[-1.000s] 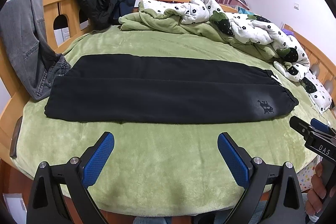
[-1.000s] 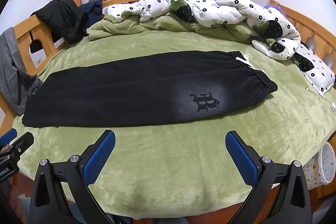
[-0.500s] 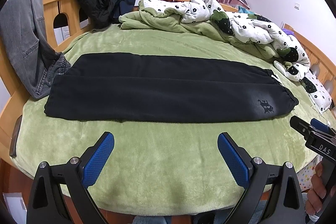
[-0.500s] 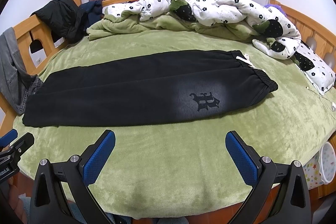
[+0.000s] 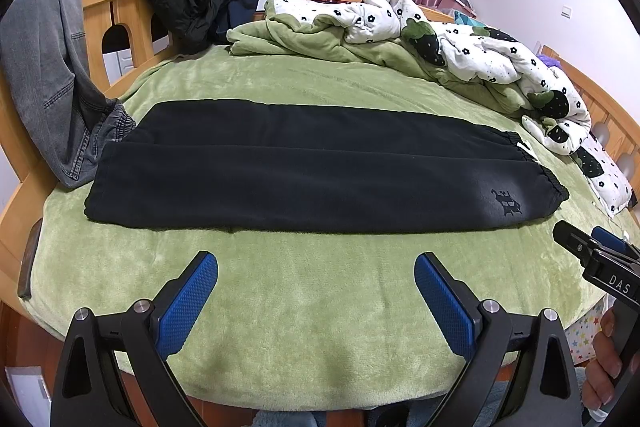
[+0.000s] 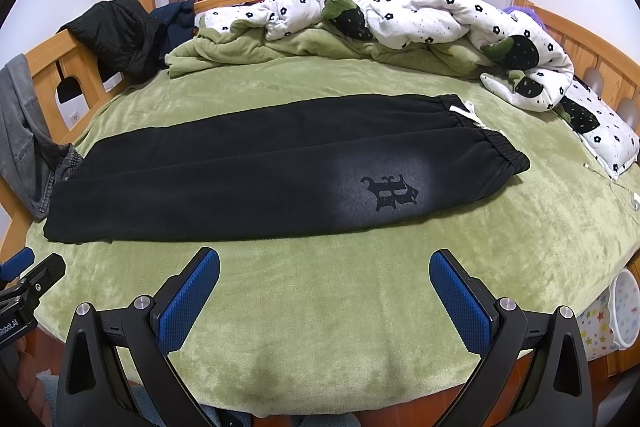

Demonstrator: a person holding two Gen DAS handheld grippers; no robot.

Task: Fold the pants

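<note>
Black sweatpants (image 5: 304, 171) laid flat across green plush bed blanket (image 5: 304, 307), folded lengthwise, one leg over the other; elastic waistband (image 6: 500, 151) to the right, cuffs to the left, gothic logo (image 6: 390, 193) near the waistband. Left tongs (image 5: 316, 301) spread wide apart, empty, hovering over the near blanket edge, short of the pants' near hem. Right tongs (image 6: 325, 301) likewise spread apart, gripping nothing, just short of the logo end. Rumpled floral duvet (image 6: 420, 15) beyond, grey jeans (image 5: 44, 75) draped over wooden bed rail (image 5: 102, 7).
</note>
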